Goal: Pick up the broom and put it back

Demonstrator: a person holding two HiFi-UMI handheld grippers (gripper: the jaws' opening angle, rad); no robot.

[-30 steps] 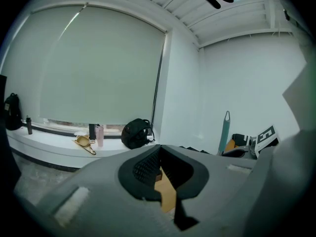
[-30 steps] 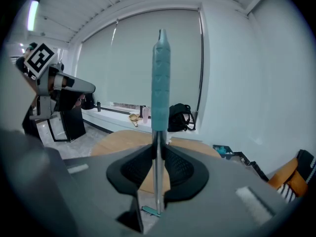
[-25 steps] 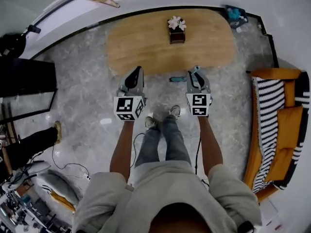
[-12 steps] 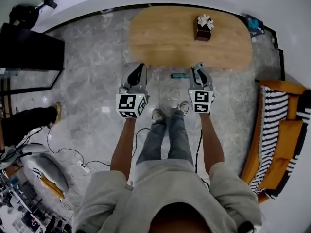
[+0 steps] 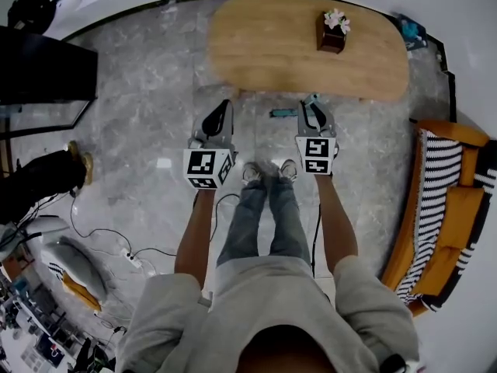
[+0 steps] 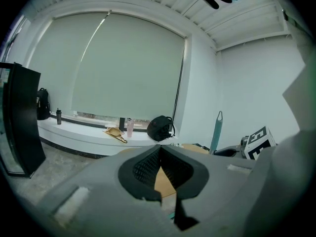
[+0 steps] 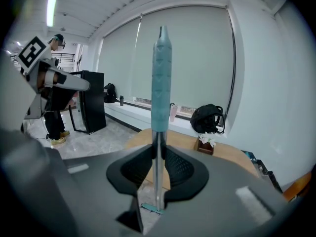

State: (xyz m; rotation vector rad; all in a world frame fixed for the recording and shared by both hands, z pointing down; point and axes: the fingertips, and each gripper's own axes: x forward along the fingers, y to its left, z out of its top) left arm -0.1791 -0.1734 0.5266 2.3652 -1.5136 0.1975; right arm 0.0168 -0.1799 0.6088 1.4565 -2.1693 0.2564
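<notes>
The broom stands upright in my right gripper [image 7: 157,154], which is shut on its thin metal pole [image 7: 157,174]. Its teal handle [image 7: 160,78] rises above the jaws and its teal head [image 7: 150,209] hangs below them. In the head view the right gripper [image 5: 313,113] is in front of my right arm, with the broom's teal head [image 5: 283,113] just to its left over the floor. My left gripper [image 5: 220,115] is held beside it, shut with nothing in it [image 6: 159,151]. The left gripper view shows the broom's handle [image 6: 216,128] at its right.
An oval wooden table [image 5: 264,49] with a flower box [image 5: 332,34] lies just ahead. An orange sofa with striped cushions [image 5: 444,200] is at the right, a black cabinet [image 5: 43,72] at the left. Another person [image 5: 39,183] stands left, near floor cables [image 5: 116,251].
Both grippers travelled across the floor with me, the broom still in the right one. In the head view the table has shifted right and up, and the black cabinet has come in at the left.
</notes>
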